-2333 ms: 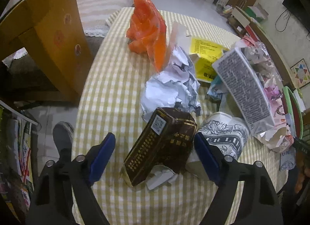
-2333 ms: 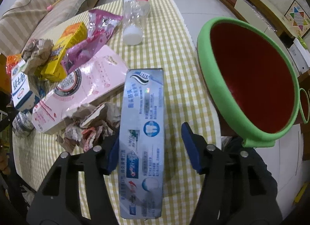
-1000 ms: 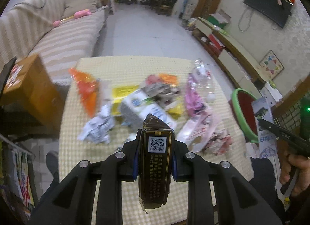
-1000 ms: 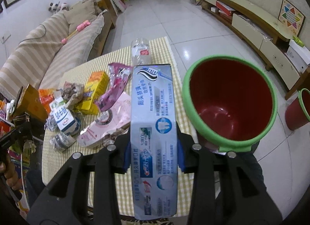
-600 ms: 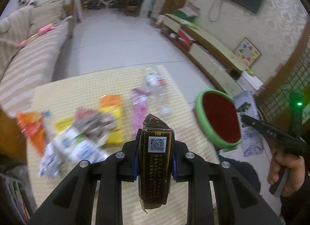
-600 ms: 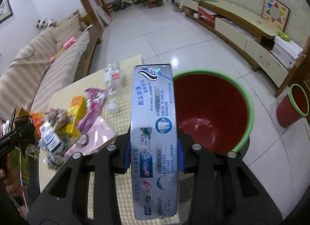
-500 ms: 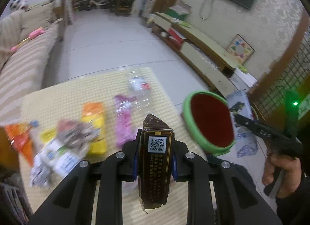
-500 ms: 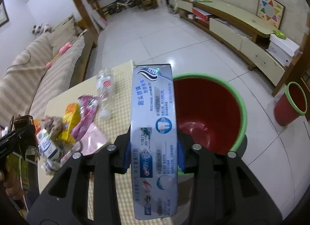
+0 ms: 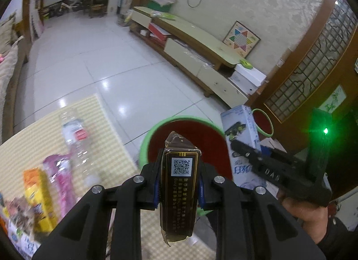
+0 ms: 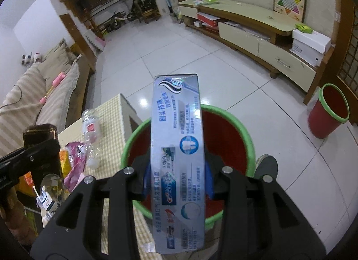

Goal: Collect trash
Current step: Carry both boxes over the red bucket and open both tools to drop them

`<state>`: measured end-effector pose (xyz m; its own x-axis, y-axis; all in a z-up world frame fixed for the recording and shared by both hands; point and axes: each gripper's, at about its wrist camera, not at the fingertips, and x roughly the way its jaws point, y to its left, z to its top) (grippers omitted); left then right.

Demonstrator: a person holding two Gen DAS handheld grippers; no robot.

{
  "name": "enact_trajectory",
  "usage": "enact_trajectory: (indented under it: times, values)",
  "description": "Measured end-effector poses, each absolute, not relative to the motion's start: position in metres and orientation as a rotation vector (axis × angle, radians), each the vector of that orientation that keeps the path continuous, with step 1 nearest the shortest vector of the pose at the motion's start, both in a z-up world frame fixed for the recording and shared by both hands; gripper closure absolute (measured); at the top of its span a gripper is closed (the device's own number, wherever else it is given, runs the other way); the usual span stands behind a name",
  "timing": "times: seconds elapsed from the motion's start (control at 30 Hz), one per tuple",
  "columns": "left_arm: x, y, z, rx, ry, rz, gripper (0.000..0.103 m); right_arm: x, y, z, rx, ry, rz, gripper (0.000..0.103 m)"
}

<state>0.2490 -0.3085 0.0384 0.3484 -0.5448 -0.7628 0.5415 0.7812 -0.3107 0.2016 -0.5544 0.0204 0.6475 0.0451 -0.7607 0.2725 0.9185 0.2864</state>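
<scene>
My left gripper point(image 9: 179, 189) is shut on a dark brown carton point(image 9: 179, 195) with a QR code and holds it up in front of the red bin with a green rim point(image 9: 156, 132). My right gripper point(image 10: 176, 179) is shut on a silver-blue toothpaste box point(image 10: 177, 161) and holds it over that same bin point(image 10: 226, 139). The right gripper with its box also shows in the left wrist view point(image 9: 241, 139). The left gripper and brown carton show at the left of the right wrist view point(image 10: 42, 148).
The checked table point(image 9: 107, 139) holds a clear plastic bottle point(image 9: 77, 143), pink wrappers point(image 9: 60, 179), an orange-yellow box point(image 9: 38, 195) and other litter. A smaller red bin point(image 10: 327, 110) stands on the tiled floor by the TV cabinet point(image 10: 257, 27). A sofa point(image 10: 33, 90) is at left.
Both grippers have swung right from the table toward the big red bin, each still holding its box. The bin now lies right beyond both boxes.
</scene>
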Motion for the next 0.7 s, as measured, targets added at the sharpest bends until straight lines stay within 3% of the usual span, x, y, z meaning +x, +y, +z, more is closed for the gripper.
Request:
enact_trajectory:
  times: [0.57,0.6,0.67,0.7]
  values:
    - [0.288,-0.364,-0.011,0.022,1.085,-0.688,0.079,0.212,-0.572,-0.015,0.428,0.915,-0.148,0.067]
    - [0.289,-0.365,-0.013,0.024,1.091,-0.684,0.073,0.214,-0.571,-0.016,0.422,0.922,-0.151,0.067]
    - [0.292,-0.363,-0.013,0.011,1.092,-0.673,0.04,0.214,-0.568,-0.016,0.411,0.924,-0.156,0.064]
    - [0.293,-0.36,-0.012,-0.002,1.088,-0.67,0.035,0.214,-0.567,-0.014,0.406,0.915,-0.155,0.053]
